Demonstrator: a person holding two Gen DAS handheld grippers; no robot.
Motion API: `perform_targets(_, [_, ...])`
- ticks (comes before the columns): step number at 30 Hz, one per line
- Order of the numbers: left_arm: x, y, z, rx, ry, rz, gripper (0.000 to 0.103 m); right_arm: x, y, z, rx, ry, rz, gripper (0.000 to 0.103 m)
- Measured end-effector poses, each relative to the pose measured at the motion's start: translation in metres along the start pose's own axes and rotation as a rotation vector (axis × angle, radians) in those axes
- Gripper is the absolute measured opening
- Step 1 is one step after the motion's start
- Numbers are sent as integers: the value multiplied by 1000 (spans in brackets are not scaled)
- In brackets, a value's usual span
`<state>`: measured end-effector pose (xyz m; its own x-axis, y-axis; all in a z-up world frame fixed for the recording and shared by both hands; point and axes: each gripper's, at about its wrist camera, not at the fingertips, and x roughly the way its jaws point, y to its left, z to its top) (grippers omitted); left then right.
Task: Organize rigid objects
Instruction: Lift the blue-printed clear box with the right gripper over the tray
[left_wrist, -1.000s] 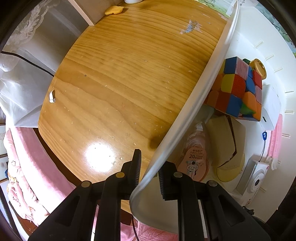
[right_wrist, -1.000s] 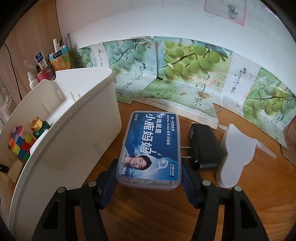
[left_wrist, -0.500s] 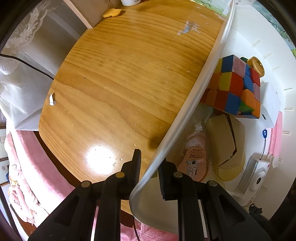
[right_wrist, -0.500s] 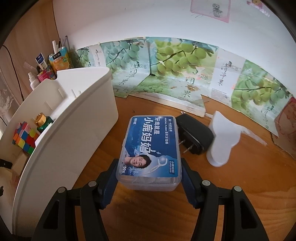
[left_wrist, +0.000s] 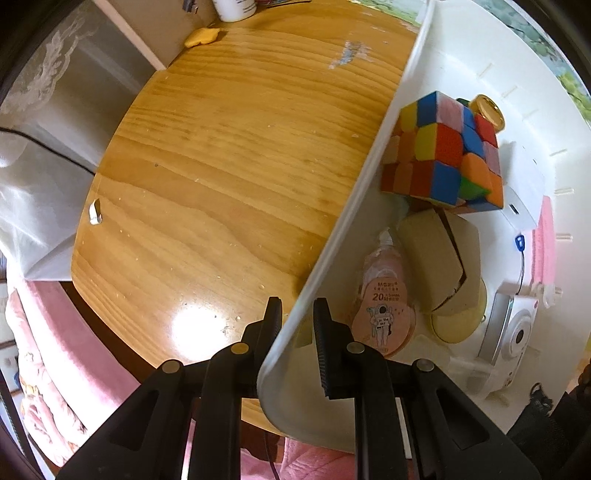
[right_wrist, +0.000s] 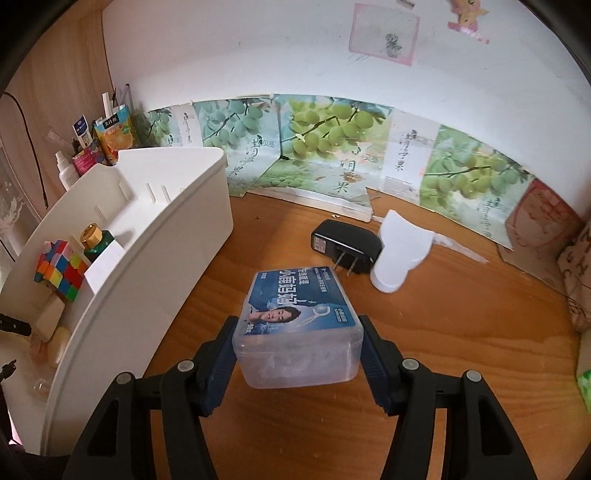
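Observation:
My left gripper (left_wrist: 297, 317) is shut on the near rim of a white storage bin (left_wrist: 354, 206), one finger outside and one inside the wall. The bin (right_wrist: 155, 266) holds a colourful puzzle cube (left_wrist: 443, 155), a gold-capped green bottle (right_wrist: 94, 240), a correction tape (left_wrist: 384, 314), tan foam pieces and a small white camera (left_wrist: 517, 336). My right gripper (right_wrist: 297, 343) is shut on a clear plastic dental floss box with a blue label (right_wrist: 295, 321), held above the wooden table to the right of the bin.
On the table behind the box lie a black plug adapter (right_wrist: 347, 247) and a white plastic piece (right_wrist: 400, 254). Grape-print sheets line the back wall. Bottles and packets (right_wrist: 96, 147) stand at the far left. A yellow item (left_wrist: 201, 37) lies at the table's far edge.
My right gripper has lifted and pulled back the floss box, away from the adapter and white piece. My left gripper keeps its hold on the bin rim, which shifted slightly.

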<state>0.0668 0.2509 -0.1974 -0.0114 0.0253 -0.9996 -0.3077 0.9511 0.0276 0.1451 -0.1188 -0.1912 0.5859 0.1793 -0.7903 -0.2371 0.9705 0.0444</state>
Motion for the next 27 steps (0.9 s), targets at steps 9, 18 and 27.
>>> perform_targets(9, [-2, -5, -3, 72, -3, -21, 19, -39, 12, -15, 36, -36, -55, 62])
perform_targets(18, [-3, -9, 0, 150, 4, -37, 19, -77, 26, -22, 98, -71, -54, 62])
perform_targets(27, [3, -11, 3, 196, 13, -60, 14, -99, 53, -19, 104, -104, -21, 62])
